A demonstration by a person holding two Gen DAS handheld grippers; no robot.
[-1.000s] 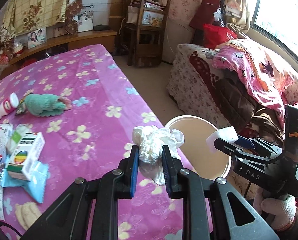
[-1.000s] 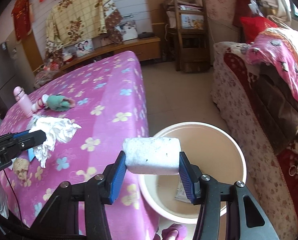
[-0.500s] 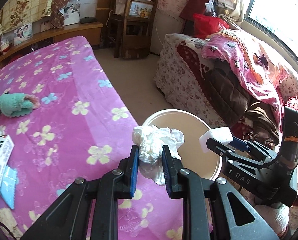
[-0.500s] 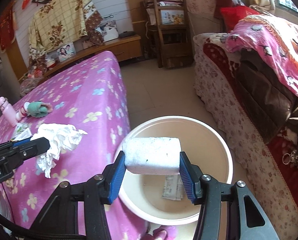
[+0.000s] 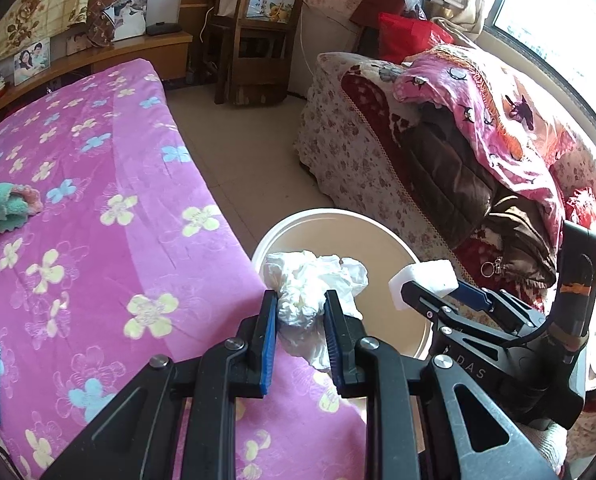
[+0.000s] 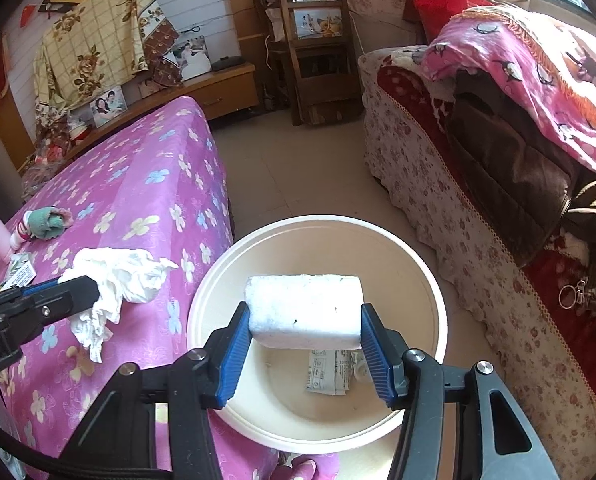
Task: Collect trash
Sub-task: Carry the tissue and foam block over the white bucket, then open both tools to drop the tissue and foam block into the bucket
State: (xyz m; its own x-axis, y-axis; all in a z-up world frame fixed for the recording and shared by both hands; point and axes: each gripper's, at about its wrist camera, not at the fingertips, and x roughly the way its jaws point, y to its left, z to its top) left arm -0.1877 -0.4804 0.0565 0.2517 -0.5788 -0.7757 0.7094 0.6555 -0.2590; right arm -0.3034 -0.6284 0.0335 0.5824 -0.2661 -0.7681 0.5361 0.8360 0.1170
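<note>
Bed with pink flowered cover (image 5: 97, 240), cream bucket (image 6: 426, 280) on floor beside it. Left tongs (image 5: 300, 336) clamped on crumpled tissue (image 5: 310, 284) at bed edge, by bucket rim. Right tongs (image 6: 306, 356) clamped on white foam block (image 6: 304, 312) above bucket. Only right view shows printed paper scrap (image 6: 328, 372) lying in bucket bottom.

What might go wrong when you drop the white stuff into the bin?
The tissue in the left gripper hangs over the bin rim beside the bed, so it may land on the blanket or floor. The foam block in the right gripper looks light and might bounce out.
</note>
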